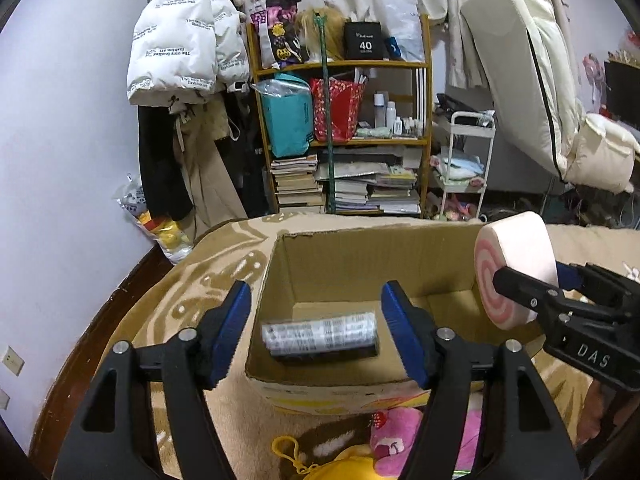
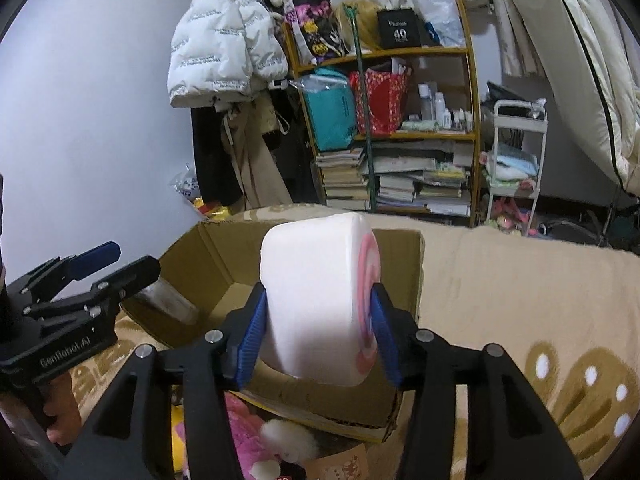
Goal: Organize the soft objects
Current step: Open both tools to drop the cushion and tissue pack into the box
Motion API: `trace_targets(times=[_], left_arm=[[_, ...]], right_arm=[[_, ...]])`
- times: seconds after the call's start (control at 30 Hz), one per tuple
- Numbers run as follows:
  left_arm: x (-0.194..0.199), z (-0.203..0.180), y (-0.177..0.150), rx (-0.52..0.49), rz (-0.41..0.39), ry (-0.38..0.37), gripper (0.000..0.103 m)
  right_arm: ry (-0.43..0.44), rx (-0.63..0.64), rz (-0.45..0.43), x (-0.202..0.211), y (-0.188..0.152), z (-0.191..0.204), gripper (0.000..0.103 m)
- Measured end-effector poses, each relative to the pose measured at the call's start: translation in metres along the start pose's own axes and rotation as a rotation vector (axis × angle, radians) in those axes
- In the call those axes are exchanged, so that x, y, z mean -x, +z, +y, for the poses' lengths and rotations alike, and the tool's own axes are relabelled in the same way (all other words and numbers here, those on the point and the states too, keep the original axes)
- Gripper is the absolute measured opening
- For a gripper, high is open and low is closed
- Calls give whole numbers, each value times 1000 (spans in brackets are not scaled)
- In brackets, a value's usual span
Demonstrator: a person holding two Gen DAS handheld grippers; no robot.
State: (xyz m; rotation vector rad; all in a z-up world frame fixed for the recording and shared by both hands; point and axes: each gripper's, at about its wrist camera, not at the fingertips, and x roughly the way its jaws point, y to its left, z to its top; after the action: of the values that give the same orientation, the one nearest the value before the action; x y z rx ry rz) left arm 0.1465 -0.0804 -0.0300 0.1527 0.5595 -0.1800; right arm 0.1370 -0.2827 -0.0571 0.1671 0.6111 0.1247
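Note:
An open cardboard box [image 1: 348, 248] sits on a beige patterned blanket; it also shows in the right wrist view [image 2: 216, 256]. A grey printed roll [image 1: 320, 338] lies inside it. My left gripper [image 1: 316, 332] is open and empty above the box's near rim. My right gripper [image 2: 318, 332] is shut on a white foam cylinder with a pink swirl face [image 2: 316, 300], held above the box's right side; the cylinder shows in the left wrist view [image 1: 516, 268]. A pink plush [image 1: 396, 440] and a yellow plush [image 1: 344, 466] lie in front of the box.
The blanket [image 2: 520, 280] stretches right of the box. Behind stand a crowded bookshelf [image 1: 348, 128], a white cart [image 1: 464, 160], hanging jackets [image 1: 180, 52] and a folded mattress [image 1: 540, 92]. A wall lies to the left.

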Motion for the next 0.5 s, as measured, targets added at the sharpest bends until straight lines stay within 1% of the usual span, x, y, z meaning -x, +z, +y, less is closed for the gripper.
trace_targets(times=[0.03,0.1,0.17,0.23,0.3,0.33,0.37,0.4,0.43,0.47,0.5], left_arm=[[0,0,-1,-1,-1,3,77],[2,2,-2,-2,-6,15,79],[3,2,-2,4,7,26,81],[5,6,-2,29,33,24,88],[11,10,-2,41,27,19,89],[15,11,-3,40,22,26,91],[19,11,-3,35,18,36,93],[24,12,-4,31,12,44,95],[29,12,-4,27,5,50,95],[34,12,-4,20,-3,52,95],[40,11,-4,11,-10,54,96]], right_arm=[[-1,-2,2,-1,0,-1,56],[-5,-6,-2,2,0,-2,62],[-4,-12,-15,6,1,-3,75],[0,-24,-24,13,4,-3,79],[3,-39,-26,19,5,-4,80],[6,-49,-30,23,5,-4,85],[9,-57,-34,27,5,-5,91],[7,-65,-43,33,5,-5,94],[4,-69,-49,38,4,-5,100],[2,-74,-54,42,4,-4,103],[-11,-82,-62,48,3,-4,103]])
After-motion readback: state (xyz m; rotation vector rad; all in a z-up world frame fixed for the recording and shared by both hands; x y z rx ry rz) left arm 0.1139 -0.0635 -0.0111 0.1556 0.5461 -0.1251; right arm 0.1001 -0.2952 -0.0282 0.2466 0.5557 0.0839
